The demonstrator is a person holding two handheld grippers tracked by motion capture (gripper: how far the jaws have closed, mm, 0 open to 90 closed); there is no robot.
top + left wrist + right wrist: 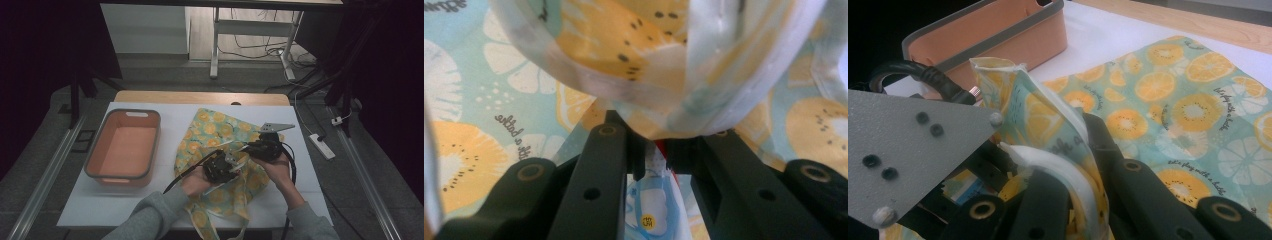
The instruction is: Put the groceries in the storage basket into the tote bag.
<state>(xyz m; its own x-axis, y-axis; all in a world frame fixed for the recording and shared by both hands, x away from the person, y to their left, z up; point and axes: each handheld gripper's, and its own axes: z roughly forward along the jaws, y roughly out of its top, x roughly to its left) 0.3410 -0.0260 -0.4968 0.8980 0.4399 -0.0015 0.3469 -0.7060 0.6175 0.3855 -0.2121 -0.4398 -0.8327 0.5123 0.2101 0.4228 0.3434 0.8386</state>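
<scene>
We find the right gripper (252,148) pressed together on a fold of the fruit-print cloth bag (212,131); in its own view the white hem of the bag (1063,172) runs between the black jaws. The left gripper (232,167) sits just beside it, jaws nearly together, and its view shows bunched cloth (659,75) at the tips, though we cannot tell whether the pads press on it. The bag lies flat on the white table (280,200), at the middle. An orange bin (125,147) stands to its left, well apart.
</scene>
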